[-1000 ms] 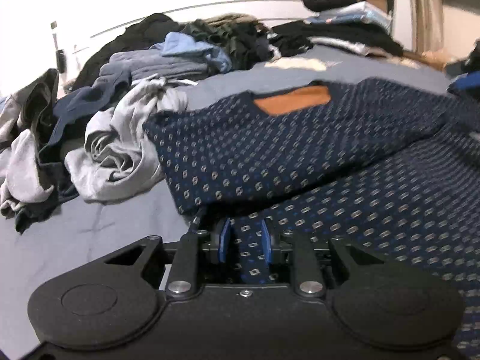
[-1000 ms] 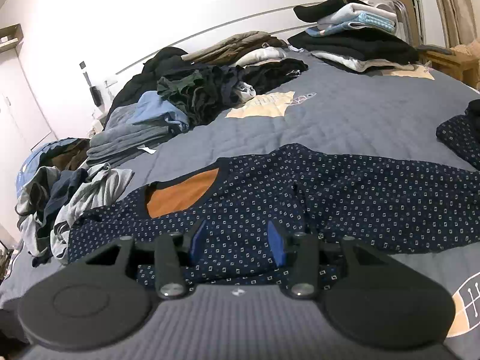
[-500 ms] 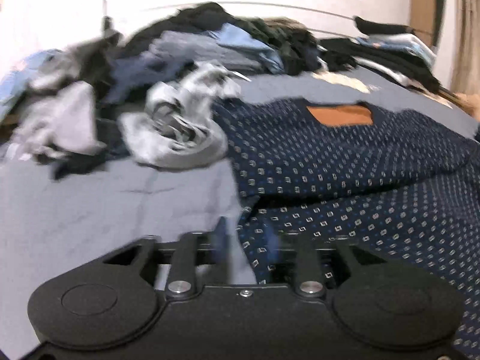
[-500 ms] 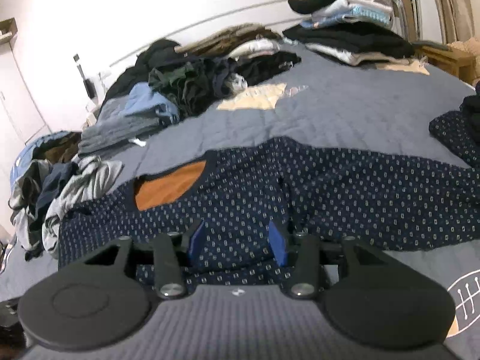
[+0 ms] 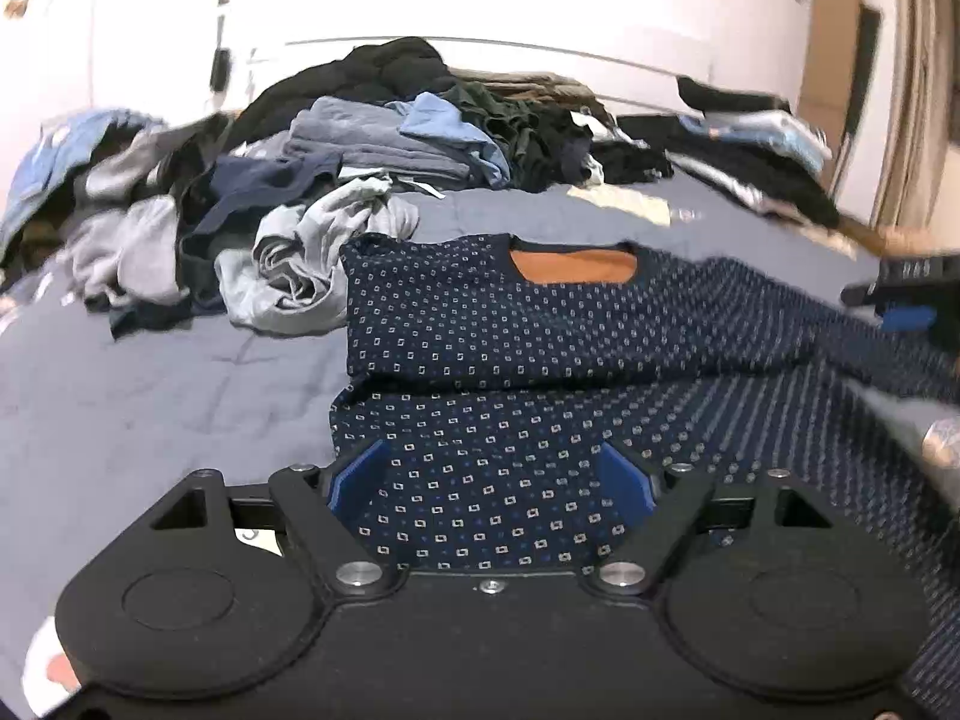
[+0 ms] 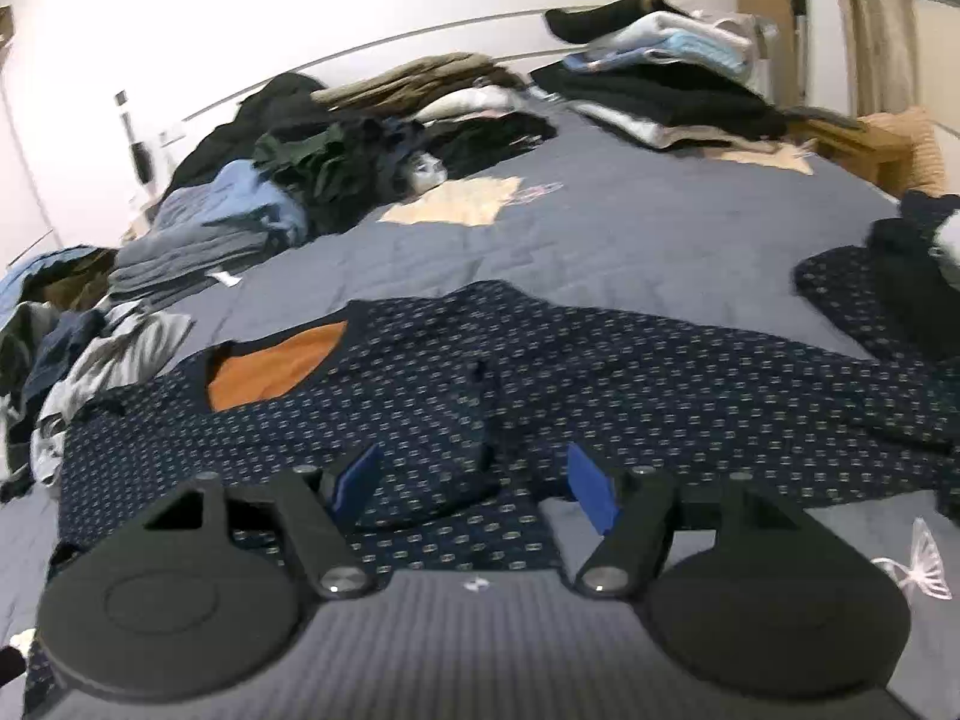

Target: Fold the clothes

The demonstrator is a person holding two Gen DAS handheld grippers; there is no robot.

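A navy sweater (image 5: 540, 324) with a small square pattern and an orange inner neck panel (image 5: 573, 264) lies spread on a grey-blue quilted bedspread (image 5: 150, 396). In the left wrist view one side of it is folded over onto the body, so a straight folded edge runs down the left side of the garment. The left gripper (image 5: 491, 477) hovers just above the lower part of the sweater with its blue-padded jaws spread wide and nothing between them; patterned fabric shows through the gap. At the right edge of that view the other tool's dark frame is partly in sight, blurred.

In the right wrist view the sweater (image 6: 540, 372) stretches across the bed with one long sleeve (image 6: 750, 384) reaching out to the right. The right gripper (image 6: 474, 483) is also released, its jaws apart and empty, poised over the near hem.

Just beside the sweater's left shoulder sits a crumpled grey garment (image 5: 300, 264). Behind it a heap of unfolded clothes (image 5: 390, 120) fills the far side of the bed. A stack of folded clothes (image 6: 654, 78) rests near the far right corner, well apart from the sweater.
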